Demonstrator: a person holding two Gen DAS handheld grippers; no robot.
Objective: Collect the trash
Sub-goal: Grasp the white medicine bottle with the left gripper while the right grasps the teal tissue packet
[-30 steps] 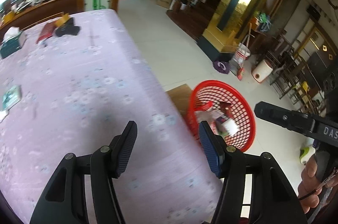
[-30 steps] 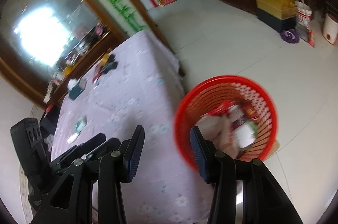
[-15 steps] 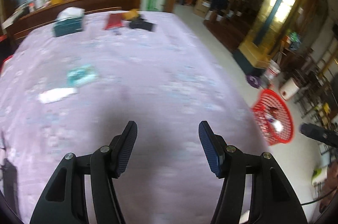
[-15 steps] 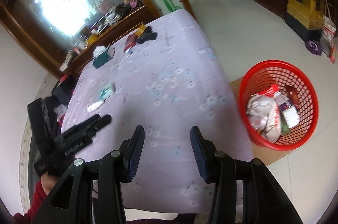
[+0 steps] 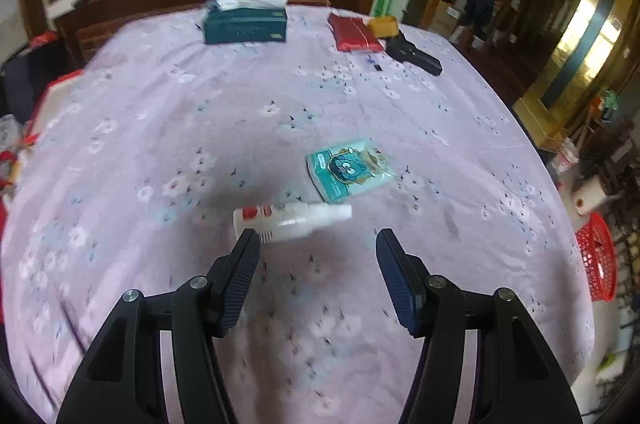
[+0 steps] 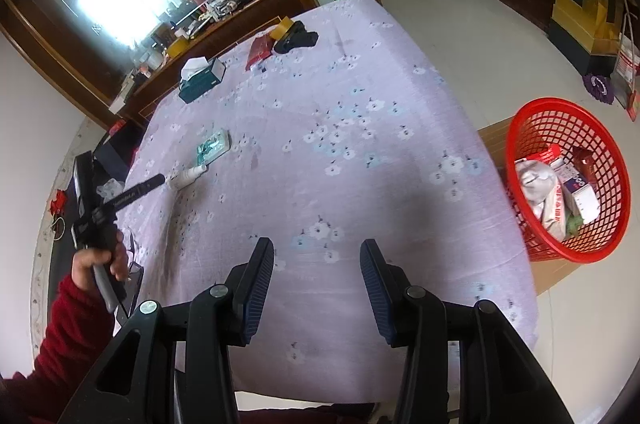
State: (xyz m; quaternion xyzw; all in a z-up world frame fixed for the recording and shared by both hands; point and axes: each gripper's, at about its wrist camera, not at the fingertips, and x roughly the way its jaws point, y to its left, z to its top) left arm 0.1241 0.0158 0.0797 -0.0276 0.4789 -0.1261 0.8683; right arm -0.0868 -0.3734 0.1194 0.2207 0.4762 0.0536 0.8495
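Just ahead of my left gripper [image 5: 316, 252], spread wide and holding nothing, the white bottle [image 5: 294, 220] lies on the table [image 5: 460, 111], long axis crosswise to my fingers; my right gripper [image 6: 316, 264], also open and empty, is farther away

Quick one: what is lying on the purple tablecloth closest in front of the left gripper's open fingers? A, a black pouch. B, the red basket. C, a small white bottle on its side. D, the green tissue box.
C: in the left wrist view the small white bottle lies on its side just ahead of the left gripper, with the teal snack packet just beyond it.
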